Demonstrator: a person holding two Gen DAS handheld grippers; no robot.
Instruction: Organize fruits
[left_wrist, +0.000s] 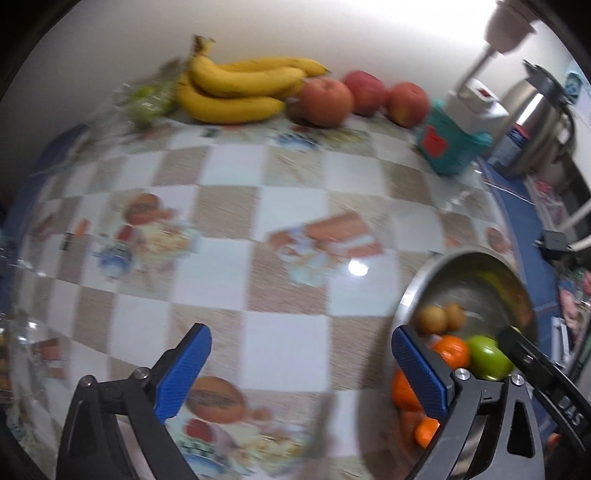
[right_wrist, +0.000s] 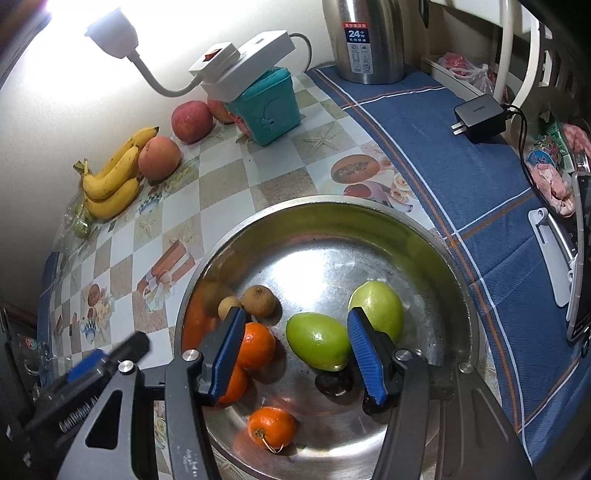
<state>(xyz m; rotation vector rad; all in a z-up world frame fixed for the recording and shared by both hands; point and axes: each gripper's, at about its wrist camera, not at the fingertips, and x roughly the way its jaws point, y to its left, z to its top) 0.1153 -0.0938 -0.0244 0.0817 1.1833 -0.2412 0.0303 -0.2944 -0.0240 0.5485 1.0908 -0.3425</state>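
Note:
My left gripper (left_wrist: 301, 369) is open wide with nothing between its blue pads, above the checkered tablecloth (left_wrist: 258, 184). Bananas (left_wrist: 240, 88) and three red apples (left_wrist: 325, 101) lie along the far wall. The steel bowl (right_wrist: 332, 201) holds two green fruits (right_wrist: 317, 339), three tangerines (right_wrist: 258, 345) and small brown fruits (right_wrist: 258, 301). My right gripper (right_wrist: 297, 352) hangs open over the bowl. One green fruit lies between its pads in the picture, close to the right pad, and the left pad is clear of it. The bowl (left_wrist: 472, 258) also sits at the right of the left wrist view.
A teal box (right_wrist: 266, 107) carries a white power strip (right_wrist: 240, 55) with a lamp. A steel flask (right_wrist: 369, 37) and a black charger (right_wrist: 480, 118) stand on the blue cloth (right_wrist: 443, 166). A clear bag of green fruit (left_wrist: 147, 99) lies left of the bananas.

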